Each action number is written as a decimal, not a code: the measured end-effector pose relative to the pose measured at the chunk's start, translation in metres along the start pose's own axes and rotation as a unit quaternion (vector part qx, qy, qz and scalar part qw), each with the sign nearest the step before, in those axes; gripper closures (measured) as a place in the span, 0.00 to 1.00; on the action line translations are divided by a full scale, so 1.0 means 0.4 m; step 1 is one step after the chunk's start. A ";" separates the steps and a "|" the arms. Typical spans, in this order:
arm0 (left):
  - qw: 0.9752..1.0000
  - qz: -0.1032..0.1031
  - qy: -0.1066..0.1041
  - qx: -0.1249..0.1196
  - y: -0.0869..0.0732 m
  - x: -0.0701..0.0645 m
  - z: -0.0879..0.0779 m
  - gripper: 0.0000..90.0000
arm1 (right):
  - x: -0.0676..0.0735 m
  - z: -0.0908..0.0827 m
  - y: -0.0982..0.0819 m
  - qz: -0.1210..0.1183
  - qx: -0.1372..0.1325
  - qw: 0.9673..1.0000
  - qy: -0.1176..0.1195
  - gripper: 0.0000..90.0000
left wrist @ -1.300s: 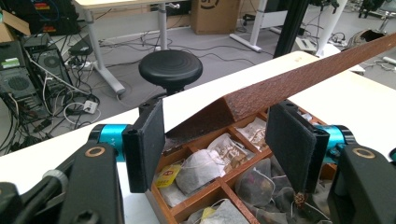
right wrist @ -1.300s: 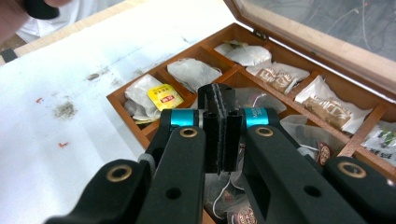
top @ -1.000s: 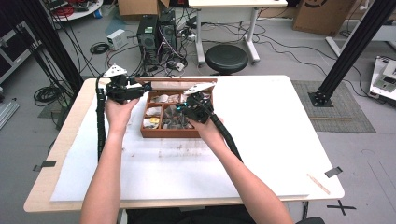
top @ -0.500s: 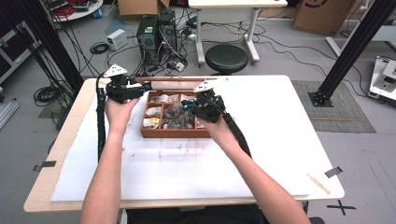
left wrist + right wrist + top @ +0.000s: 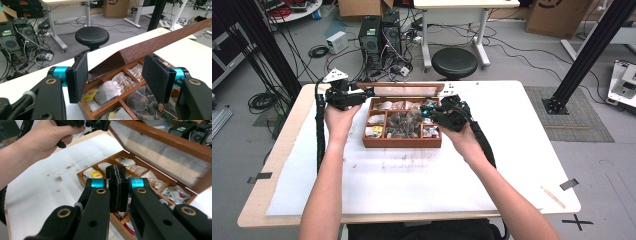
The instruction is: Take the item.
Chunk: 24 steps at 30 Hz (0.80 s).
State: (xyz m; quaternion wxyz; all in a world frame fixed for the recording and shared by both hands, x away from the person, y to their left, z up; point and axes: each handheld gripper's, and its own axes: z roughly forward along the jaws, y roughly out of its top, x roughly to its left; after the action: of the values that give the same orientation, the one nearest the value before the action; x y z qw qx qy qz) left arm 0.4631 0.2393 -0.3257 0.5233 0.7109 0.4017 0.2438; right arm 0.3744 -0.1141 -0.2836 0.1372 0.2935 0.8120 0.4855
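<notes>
Right gripper (image 5: 428, 111) lifted, jaws closed empty; left gripper (image 5: 117, 75) half-open astride lid (image 5: 160, 42); box (image 5: 402, 142) holds teabags (image 5: 108, 90).

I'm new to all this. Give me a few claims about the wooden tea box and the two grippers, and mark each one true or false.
1. The lid of the wooden box is raised. True.
2. The right gripper has its jaws wide apart. False: they are shut together, with nothing visible between them.
3. The box compartments hold tea bags. True.
4. The left gripper is shut tight. False: its jaws stand apart near the lid's corner.
5. The box sits on the floor. False: it rests on the white table.
</notes>
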 end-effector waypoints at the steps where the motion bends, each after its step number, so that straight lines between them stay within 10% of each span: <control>1: 1.000 0.000 0.000 0.000 0.000 0.000 0.000 0.42 | -0.004 -0.010 -0.002 0.001 -0.002 1.000 -0.001 1.00; 24: 1.000 -0.001 0.003 0.001 0.002 -0.001 0.001 0.42 | -0.095 -0.208 -0.107 0.017 -0.027 0.999 -0.040 1.00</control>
State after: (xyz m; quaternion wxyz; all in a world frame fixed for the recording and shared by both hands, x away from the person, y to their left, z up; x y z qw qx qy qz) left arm 0.4634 0.2385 -0.3252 0.5219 0.7103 0.4038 0.2451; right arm 0.3475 -0.2116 -0.2823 0.1690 0.3231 0.7874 0.4970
